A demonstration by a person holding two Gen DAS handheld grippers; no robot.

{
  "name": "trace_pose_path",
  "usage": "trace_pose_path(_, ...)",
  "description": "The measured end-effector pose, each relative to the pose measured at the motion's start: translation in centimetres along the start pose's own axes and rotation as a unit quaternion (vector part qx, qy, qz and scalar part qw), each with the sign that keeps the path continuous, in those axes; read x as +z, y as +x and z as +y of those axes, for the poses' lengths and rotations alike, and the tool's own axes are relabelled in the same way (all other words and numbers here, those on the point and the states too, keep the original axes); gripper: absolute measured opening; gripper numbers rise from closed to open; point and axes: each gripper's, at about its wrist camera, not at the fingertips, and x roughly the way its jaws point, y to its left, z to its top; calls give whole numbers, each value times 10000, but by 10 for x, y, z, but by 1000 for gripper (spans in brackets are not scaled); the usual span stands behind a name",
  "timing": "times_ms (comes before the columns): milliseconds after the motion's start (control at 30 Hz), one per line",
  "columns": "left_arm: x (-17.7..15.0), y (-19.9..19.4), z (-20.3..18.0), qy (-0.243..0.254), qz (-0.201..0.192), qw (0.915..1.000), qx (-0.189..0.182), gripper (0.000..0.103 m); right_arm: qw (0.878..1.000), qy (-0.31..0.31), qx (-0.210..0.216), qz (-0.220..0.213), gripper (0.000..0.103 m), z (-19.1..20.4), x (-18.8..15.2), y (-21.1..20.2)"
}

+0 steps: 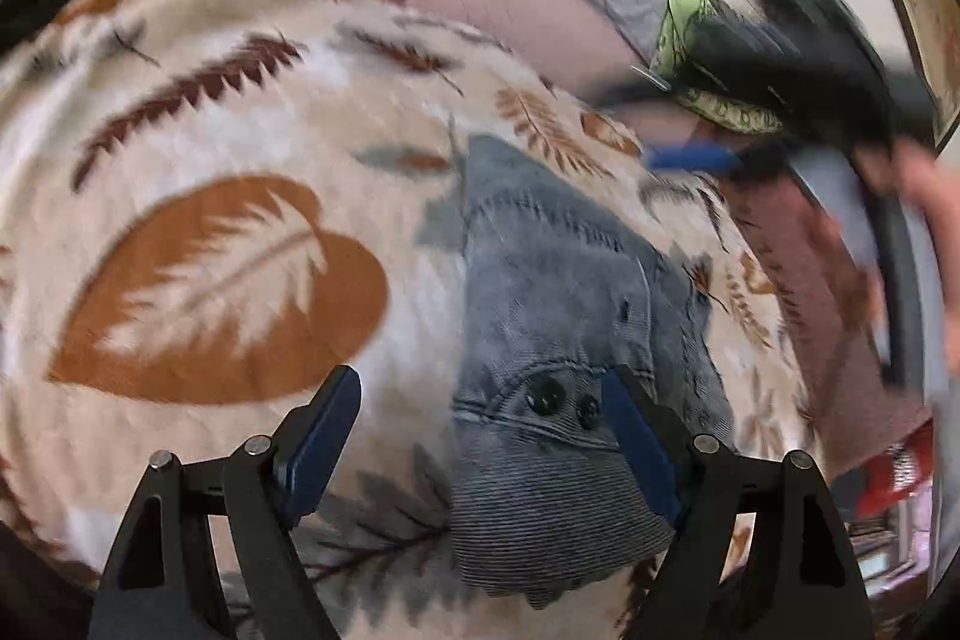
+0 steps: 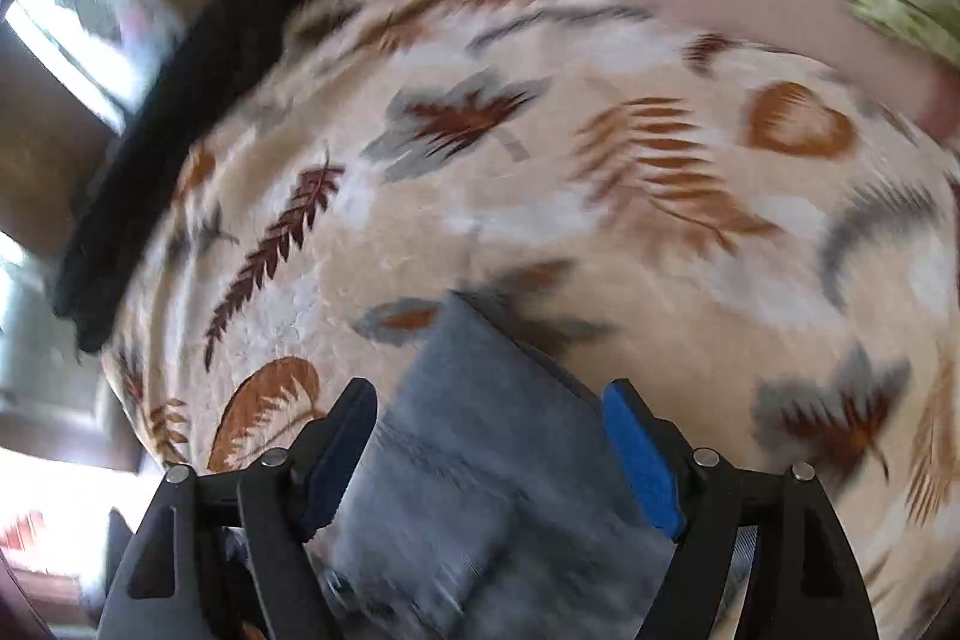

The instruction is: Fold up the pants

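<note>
The grey pants [image 1: 558, 316] lie folded small on the leaf-patterned blanket [image 1: 240, 148]. Both the left tool [image 1: 483, 436] and the right tool [image 2: 489, 451] are spread open, holding nothing. A careless snag on lifting away would likely undo the fold.

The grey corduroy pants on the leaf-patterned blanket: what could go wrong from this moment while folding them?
1. The left hand-held gripper is open, and only its right finger overlaps the grey corduroy pants near the two dark buttons; closing may catch just one layer, or the soft leaf-patterned blanket.
2. The right hand-held gripper is open over the pants, and its view is blurred, so a hasty grasp may miss the edge.
</note>
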Motion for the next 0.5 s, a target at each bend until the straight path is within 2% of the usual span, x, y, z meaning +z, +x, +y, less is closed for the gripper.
trace_pose_path(100, -1, 11, -1, -56, 264, 9995, -143, 83, 9971, -228, -287, 669, 81, 25, 30, 46)
trace_pose_path(167, -1, 17, -1, -118, 367, 9989, -261, 83, 9914, -427, -602, 1079, 80, 33, 36, 74)
trace_pose_path(200, -1, 19, -2, -67, 384, 9989, -250, 83, 9882, -463, -715, 1275, 64, 34, 36, 87)
trace_pose_path(233, -1, 19, -4, -1, 400, 9989, -239, 83, 9845, -507, -738, 1511, 19, 34, 35, 99)
trace_pose_path(300, -3, 21, -8, 103, 415, 9989, -205, 83, 9868, -314, -743, 1406, 20, 28, 31, 100)
trace_pose_path(433, -5, 24, -16, 260, 432, 9986, -158, 82, 9948, 652, -317, 721, 20, -8, 22, 82)
trace_pose_path(467, -5, 25, -18, 279, 431, 9986, -146, 82, 9944, 833, -237, 610, 24, -14, 18, 79)
trace_pose_path(500, -5, 25, -19, 290, 425, 9986, -144, 82, 9940, 984, -198, 429, 34, -20, 14, 73)
